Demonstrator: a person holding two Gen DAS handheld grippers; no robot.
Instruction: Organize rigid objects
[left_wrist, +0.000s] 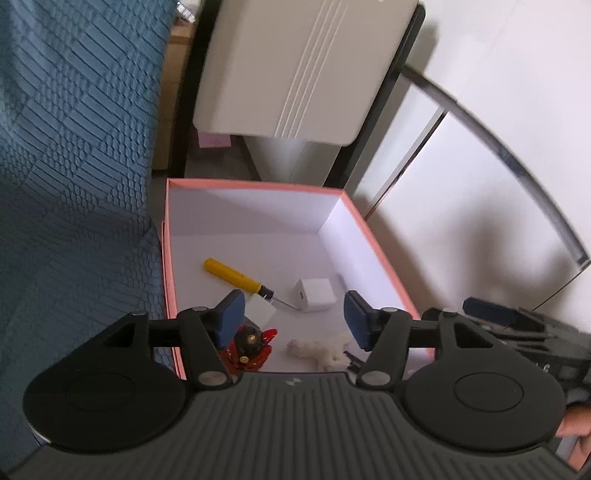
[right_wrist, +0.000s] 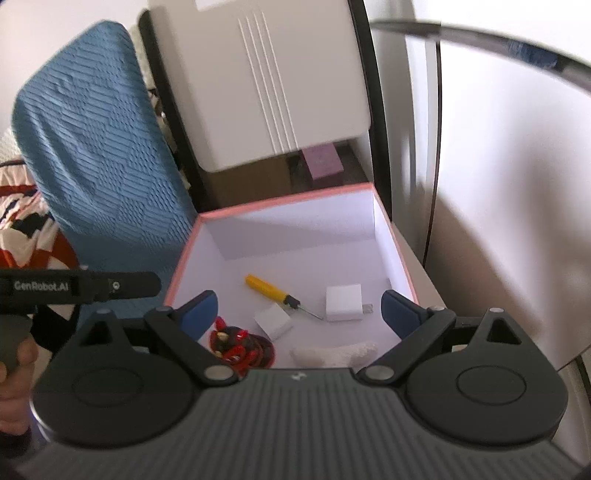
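White floor, pink-rimmed box (left_wrist: 255, 183) holds screwdriver (left_wrist: 236, 277), charger cube (left_wrist: 316, 295), red toy (left_wrist: 251, 349): sorted already. Left gripper (left_wrist: 293, 319), right gripper (right_wrist: 299, 314) both released, nothing held, above box.

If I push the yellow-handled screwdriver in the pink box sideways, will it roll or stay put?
The screwdriver lies flat on the smooth white floor of the box; its handle looks round, so it would probably roll. It looks rigid and light. The thin shaft may be hard to pinch; the handle is likely easier.

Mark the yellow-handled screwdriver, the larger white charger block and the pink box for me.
yellow-handled screwdriver (right_wrist: 266, 287): right wrist view, middle of handle.
larger white charger block (right_wrist: 343, 302): right wrist view, top face.
pink box (left_wrist: 255, 184): left wrist view, far rim.
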